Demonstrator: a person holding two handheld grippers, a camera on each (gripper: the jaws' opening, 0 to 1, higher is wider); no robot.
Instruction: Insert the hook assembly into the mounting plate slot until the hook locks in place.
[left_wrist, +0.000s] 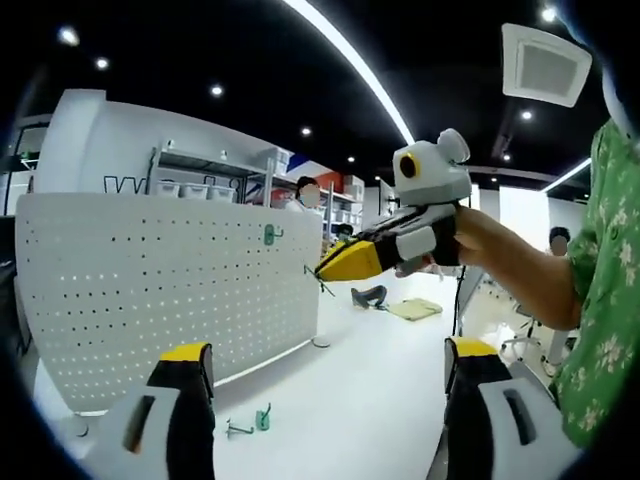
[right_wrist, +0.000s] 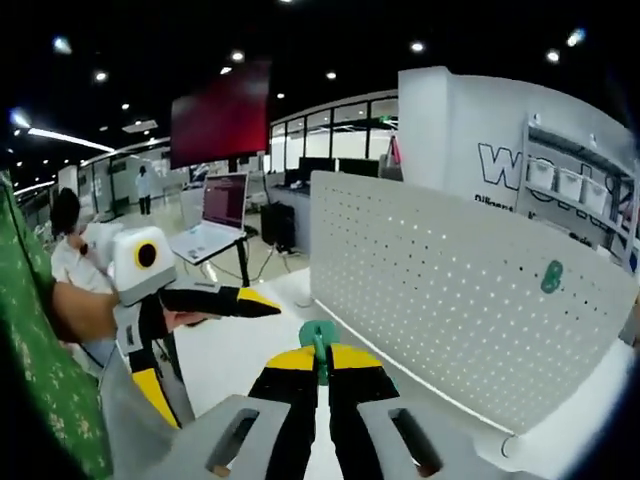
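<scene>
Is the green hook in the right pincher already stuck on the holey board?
No: the right gripper holds the green hook away from the pegboard.

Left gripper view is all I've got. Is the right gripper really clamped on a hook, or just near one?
Observer: Clamped. In the right gripper view the right gripper is shut on a green hook, which is pinched between its yellow tips.
Operator: Anything beyond my left gripper that I can't see?
Observer: Yes. An open laptop stands beyond the left gripper, away from the pegboard.

Perhaps "W…" on rear wall (right_wrist: 520, 165)
</scene>
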